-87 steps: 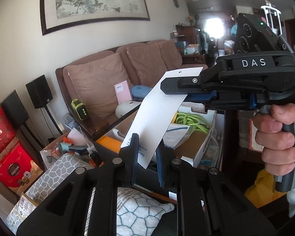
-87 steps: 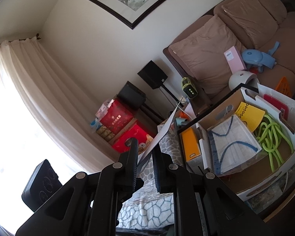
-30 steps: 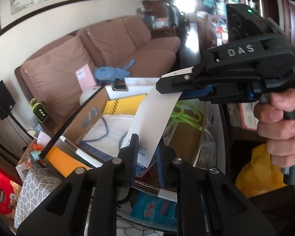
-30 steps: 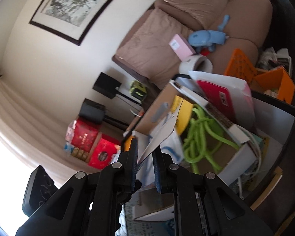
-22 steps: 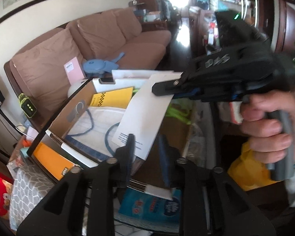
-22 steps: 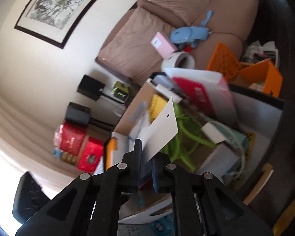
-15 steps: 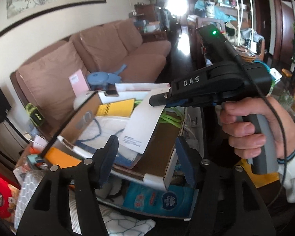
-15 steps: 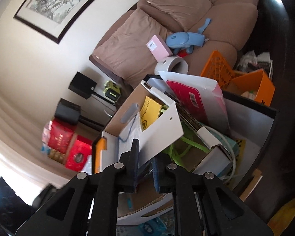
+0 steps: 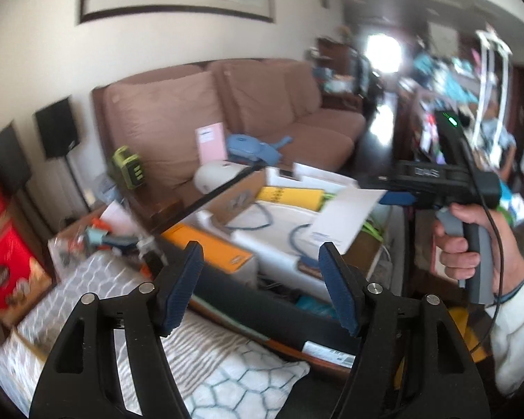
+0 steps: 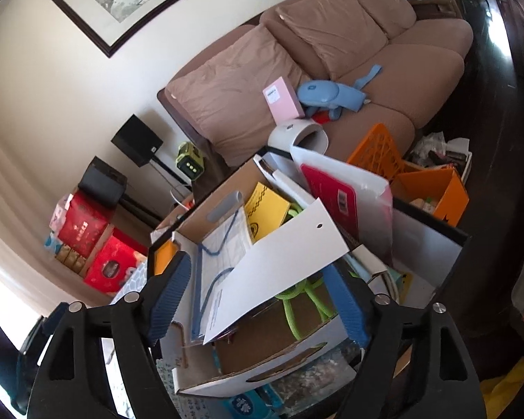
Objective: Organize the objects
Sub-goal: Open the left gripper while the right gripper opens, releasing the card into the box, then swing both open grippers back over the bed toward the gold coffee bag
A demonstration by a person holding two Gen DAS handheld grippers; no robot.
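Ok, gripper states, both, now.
Left gripper: open, holding nothing.
Right gripper: open, holding nothing; the white card lies loose over the cardboard box.

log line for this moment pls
left gripper: open | right gripper: open | white card: over cardboard box

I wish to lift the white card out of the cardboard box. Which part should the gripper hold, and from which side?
Probably the raised edge near its punched hole, coming from above the cardboard box. The white card is thin and lies tilted over the green rope, so that edge leaves room for one finger beneath.
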